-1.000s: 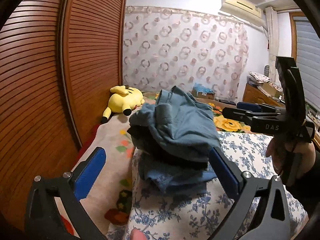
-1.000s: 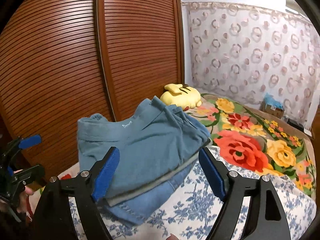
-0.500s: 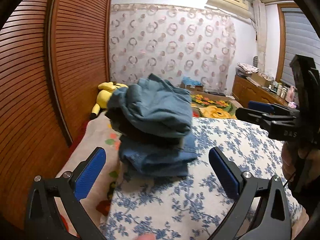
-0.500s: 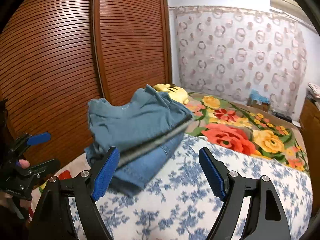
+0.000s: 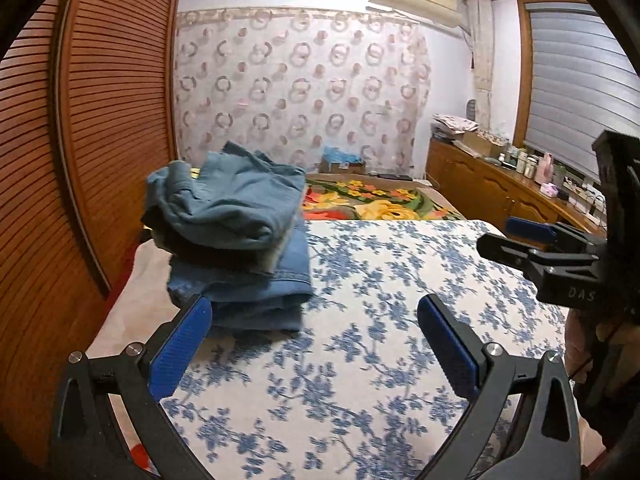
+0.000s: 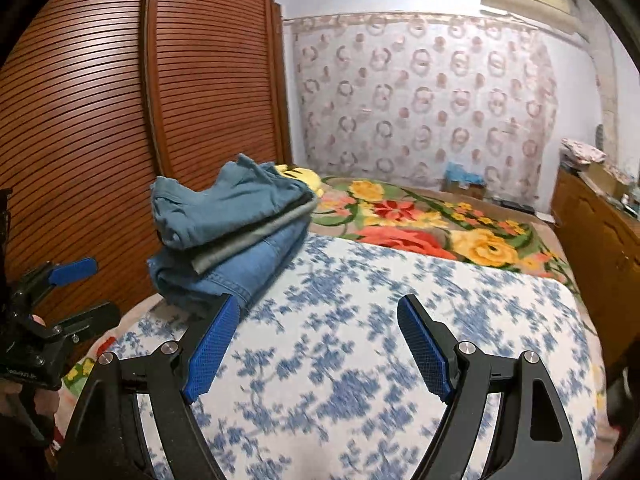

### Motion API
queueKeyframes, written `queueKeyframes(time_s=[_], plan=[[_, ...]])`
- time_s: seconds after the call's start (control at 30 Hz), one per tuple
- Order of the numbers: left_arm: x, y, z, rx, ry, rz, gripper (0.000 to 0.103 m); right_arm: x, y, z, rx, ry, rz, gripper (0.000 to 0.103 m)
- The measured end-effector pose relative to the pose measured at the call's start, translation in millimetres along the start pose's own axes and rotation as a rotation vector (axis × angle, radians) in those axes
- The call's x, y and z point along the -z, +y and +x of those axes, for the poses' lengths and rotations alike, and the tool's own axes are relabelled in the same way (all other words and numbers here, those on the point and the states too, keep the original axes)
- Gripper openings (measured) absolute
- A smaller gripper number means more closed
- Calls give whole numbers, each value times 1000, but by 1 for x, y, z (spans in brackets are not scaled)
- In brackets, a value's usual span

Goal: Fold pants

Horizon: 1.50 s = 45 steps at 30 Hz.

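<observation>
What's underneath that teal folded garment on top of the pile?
Under the teal garment lie a thin dark layer, a grey folded piece, then blue jeans on the floral sheet. Anything deeper inside the stack is covered.

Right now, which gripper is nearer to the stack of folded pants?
Left. The left gripper has one finger beside the stack of folded pants; the right gripper sits farther right, over the bedsheet.

Left gripper [image 5: 314, 344]: black frame arms, blue ribbed pads, silver screws at the pivots. Right gripper [image 6: 316, 344]: same build, triangular cut-outs in the arms; white lettering "DAS" on its body.
</observation>
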State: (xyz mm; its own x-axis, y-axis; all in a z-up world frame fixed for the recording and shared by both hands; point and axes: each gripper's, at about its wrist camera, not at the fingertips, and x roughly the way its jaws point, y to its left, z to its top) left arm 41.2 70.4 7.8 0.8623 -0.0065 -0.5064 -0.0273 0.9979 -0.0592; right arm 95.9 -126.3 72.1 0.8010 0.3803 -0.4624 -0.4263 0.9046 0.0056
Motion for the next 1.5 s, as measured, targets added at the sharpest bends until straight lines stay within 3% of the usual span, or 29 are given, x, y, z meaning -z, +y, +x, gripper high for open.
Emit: queueKeyframes(time_s=[0.33,0.83,1.5], plan=[[2,-34,-1,31,9,16,103,19,-10,-51,94,-10,64,83],[-10,-79,-17,95,-17,66,103,25,-21,-93,196,-37,132,84],[-46,-101,-62,120,-119,99,103,25,-9,-137,223,-178,99,89]])
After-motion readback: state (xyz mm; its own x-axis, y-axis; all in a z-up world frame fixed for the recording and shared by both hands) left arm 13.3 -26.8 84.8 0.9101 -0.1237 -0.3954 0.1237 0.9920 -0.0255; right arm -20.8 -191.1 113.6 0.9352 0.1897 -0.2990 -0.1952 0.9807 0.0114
